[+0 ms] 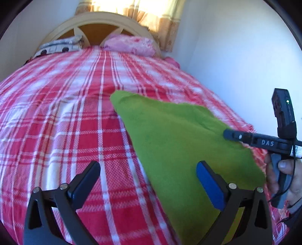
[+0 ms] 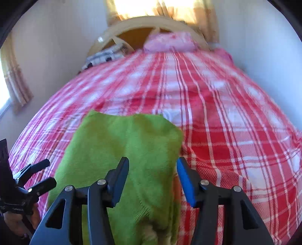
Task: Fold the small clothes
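Observation:
A green fuzzy cloth [image 1: 179, 141] [image 2: 122, 141] lies flat on the red-and-white plaid bedspread [image 1: 66, 122] [image 2: 236, 141], its near end doubled over in layers. In the left wrist view my left gripper [image 1: 149, 165] is open wide, its blue-padded finger [image 1: 209, 184] over the cloth's left part and its black finger over bare bedspread. My right gripper [image 2: 152, 162] hovers open over the cloth's right part, with the fabric under and between its fingers but not pinched. Each gripper shows in the other's view, the right gripper [image 1: 227, 134] in a hand [image 1: 286, 175] and the left gripper [image 2: 51, 171] at the cloth's left edge.
The bed runs away from me to a cream headboard [image 1: 98, 20]. A pink pillow [image 1: 130, 45] [image 2: 169, 42] and a black-and-white patterned pillow [image 1: 58, 46] lie against it. A white wall [image 1: 236, 66] borders the bed's right side, and curtains [image 1: 160, 17] hang behind.

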